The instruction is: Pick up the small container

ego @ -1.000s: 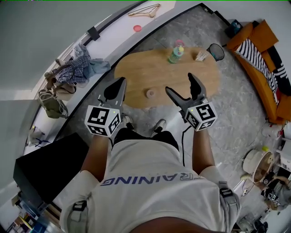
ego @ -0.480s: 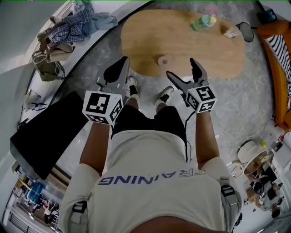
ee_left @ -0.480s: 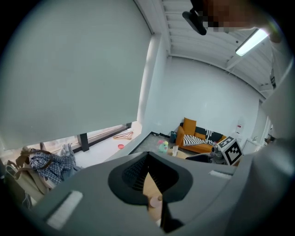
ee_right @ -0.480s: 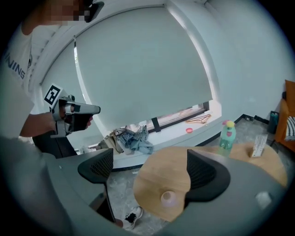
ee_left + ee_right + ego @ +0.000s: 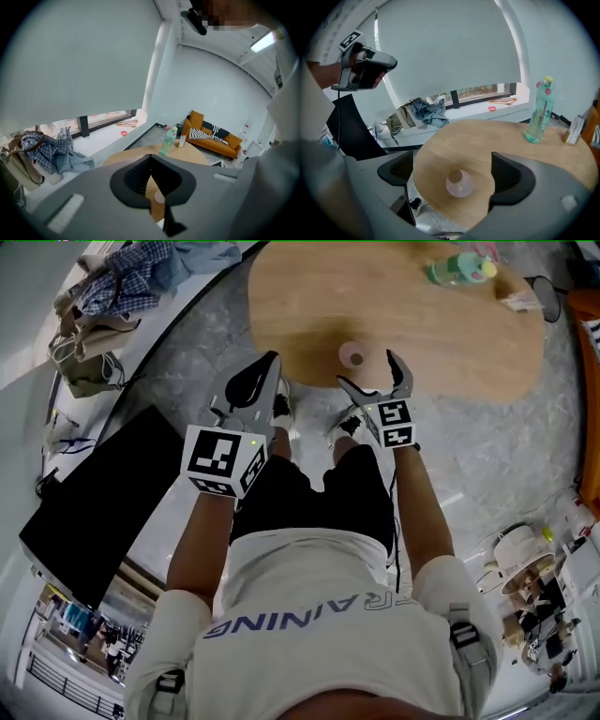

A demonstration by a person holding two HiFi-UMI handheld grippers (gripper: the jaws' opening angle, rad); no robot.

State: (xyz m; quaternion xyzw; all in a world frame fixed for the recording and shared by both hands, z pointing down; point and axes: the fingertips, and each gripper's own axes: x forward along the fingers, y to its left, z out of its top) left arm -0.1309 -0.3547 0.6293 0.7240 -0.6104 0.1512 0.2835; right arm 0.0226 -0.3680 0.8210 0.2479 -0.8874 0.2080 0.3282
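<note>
Compared with a second before, the oval wooden table (image 5: pixel 309 296) filled more of the top of the head view, and both hand-held grippers had come down to its near edge, where earlier they were held over the floor short of it. The green bottle (image 5: pixel 459 268) had slid to the upper right corner of that view. The right gripper's jaws had just been opening wider, with nothing clamped between them.

The small container (image 5: pixel 352 354) stood on the table close to the near edge, well apart from the bottle. It was a low, round pot, pale pink and see-through, with a darker round opening showing at its top (image 5: pixel 459 183). Whether it held anything could not be told.

The right gripper (image 5: pixel 367 368) was spread wide, its two dark pads standing far to either side in the right gripper view (image 5: pixel 454 174). The container sat on the wood in the gap framed by those jaws, just beyond the tips, and neither pad touched it.

The left gripper (image 5: pixel 273 358) hung to the left of the container, over the table's edge near the person's shoes (image 5: pixel 281 404). Its jaws were clenched tip to tip on nothing (image 5: pixel 150 158), and only a thin slit below the tips showed a strip of tabletop.
</note>
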